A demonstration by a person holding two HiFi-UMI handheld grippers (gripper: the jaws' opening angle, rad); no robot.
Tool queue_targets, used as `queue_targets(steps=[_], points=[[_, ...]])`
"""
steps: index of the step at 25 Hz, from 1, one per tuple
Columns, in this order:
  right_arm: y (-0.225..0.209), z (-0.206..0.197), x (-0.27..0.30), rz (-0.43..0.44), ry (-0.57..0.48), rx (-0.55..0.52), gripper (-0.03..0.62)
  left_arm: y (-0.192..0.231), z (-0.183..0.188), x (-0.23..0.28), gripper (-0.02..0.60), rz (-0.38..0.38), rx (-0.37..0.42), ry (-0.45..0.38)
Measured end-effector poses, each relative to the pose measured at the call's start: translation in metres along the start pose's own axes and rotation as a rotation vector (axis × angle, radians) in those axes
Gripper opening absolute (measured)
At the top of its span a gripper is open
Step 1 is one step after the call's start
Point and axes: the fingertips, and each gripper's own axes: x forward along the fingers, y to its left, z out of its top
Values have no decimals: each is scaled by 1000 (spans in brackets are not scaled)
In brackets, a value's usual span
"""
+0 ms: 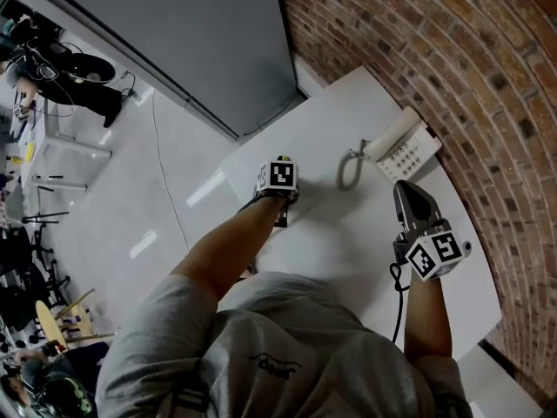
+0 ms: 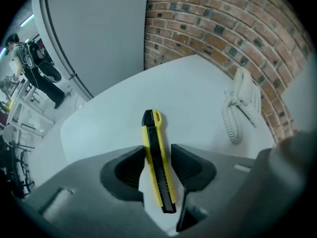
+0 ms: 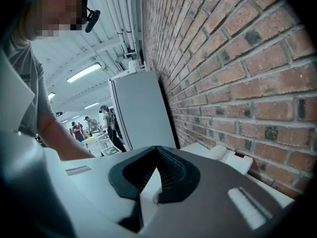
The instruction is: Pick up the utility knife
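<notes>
A yellow and black utility knife (image 2: 159,177) lies flat on the white table (image 2: 114,113). My left gripper (image 2: 158,151) points steeply down over it and straddles its middle. The left pad sits at the knife's edge, while a thin gap shows at the right pad, so the jaws are open around it. In the head view the left gripper (image 1: 280,209) stands near the table's left edge and hides the knife. My right gripper (image 1: 406,185) hovers over the table's right side, shut and empty (image 3: 157,150).
A white corded telephone (image 1: 402,146) lies at the far right of the table, close to the brick wall (image 1: 435,42). A grey cabinet (image 1: 200,33) stands beyond the table. People stand far off on the open floor at the left (image 1: 61,77).
</notes>
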Motion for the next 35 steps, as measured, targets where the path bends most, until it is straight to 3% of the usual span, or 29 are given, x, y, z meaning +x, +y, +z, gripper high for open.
queue_targets(steps=[3,5,9,14,24,35], points=[[-2,-4,-5,-5,-5,19,9,1,0,1,166,19,13,3],[-3,-6,-9,-8,-10,31,10,3,0,1,120,13,5,9],[-5,-7,-16,-18,-14,41,10,6,0,-1,118,-10,-14,-8],[-4,-4,-20,-28,-14,33,10,-1,-2,-15,118,-83,-57,-17],[25,21,3,-18,-30,-10,9,3,48,-86,118,-282,-86,-225],[110,50,69,42,-24,-74,9,75,88,-206,118,-441,-46,-510]])
